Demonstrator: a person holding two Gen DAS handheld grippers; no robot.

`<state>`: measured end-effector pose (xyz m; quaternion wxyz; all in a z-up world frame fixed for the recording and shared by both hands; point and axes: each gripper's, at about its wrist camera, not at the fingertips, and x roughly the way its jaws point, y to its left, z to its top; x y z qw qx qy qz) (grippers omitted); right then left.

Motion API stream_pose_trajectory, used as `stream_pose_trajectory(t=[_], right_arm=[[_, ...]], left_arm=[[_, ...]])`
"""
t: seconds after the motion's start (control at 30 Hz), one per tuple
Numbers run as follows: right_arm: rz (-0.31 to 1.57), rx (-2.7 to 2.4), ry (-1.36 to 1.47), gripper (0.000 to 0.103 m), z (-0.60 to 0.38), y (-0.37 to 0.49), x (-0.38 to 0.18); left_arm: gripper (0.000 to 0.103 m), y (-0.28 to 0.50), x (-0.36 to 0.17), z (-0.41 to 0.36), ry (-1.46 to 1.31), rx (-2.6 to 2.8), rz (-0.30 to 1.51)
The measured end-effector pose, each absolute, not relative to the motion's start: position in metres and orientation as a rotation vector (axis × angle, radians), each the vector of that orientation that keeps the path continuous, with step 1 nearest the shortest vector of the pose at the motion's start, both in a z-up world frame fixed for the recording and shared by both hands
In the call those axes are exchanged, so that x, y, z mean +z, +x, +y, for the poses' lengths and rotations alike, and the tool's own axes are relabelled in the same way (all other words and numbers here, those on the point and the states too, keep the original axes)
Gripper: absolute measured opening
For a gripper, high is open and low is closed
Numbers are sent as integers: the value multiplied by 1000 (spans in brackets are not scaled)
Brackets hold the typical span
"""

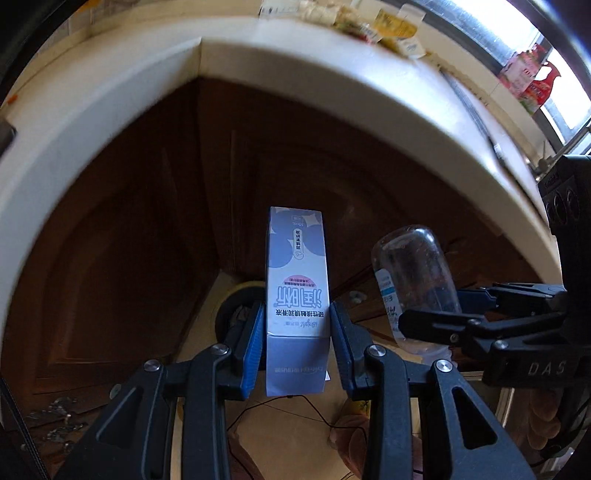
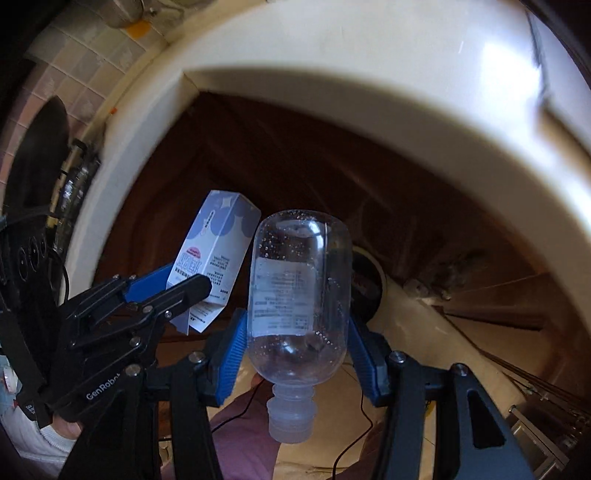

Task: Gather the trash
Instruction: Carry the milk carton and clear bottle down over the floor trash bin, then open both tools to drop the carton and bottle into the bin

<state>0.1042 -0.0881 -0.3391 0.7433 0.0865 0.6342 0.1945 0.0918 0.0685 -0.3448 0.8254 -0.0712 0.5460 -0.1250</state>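
Note:
My left gripper (image 1: pixel 297 332) is shut on a small white and lilac carton (image 1: pixel 297 280) with upside-down print, held upright in the air. My right gripper (image 2: pixel 295 332) is shut on a clear plastic bottle (image 2: pixel 299 295), neck towards the camera. In the left wrist view the bottle (image 1: pixel 413 280) and right gripper (image 1: pixel 436 310) are just right of the carton. In the right wrist view the carton (image 2: pixel 214 254) and left gripper (image 2: pixel 166 288) are just left of the bottle. Both are held below the white counter edge (image 1: pixel 110 110), above a round dark bin opening (image 2: pixel 365 284) on the floor.
Brown cabinet doors (image 1: pixel 147 240) stand behind the held items under the white counter (image 2: pixel 406 55). Packets and wrappers (image 1: pixel 369 22) lie on the counter by the window. A dark pan (image 2: pixel 37 147) stands at the far left. Black cables (image 1: pixel 280 406) run across the pale floor.

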Motion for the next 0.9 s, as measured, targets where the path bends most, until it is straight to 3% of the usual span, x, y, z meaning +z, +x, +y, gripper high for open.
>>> stream_pose_trajectory(t=[0.3,0.9], right_arm=[[1408,397,187,53,-78,109,-428],[1401,341,191,56,-62,127,-527]], left_arm=[[33,94,-443,69,-140,-261,1221],[35,117,-553,54,-125,-227,1230]])
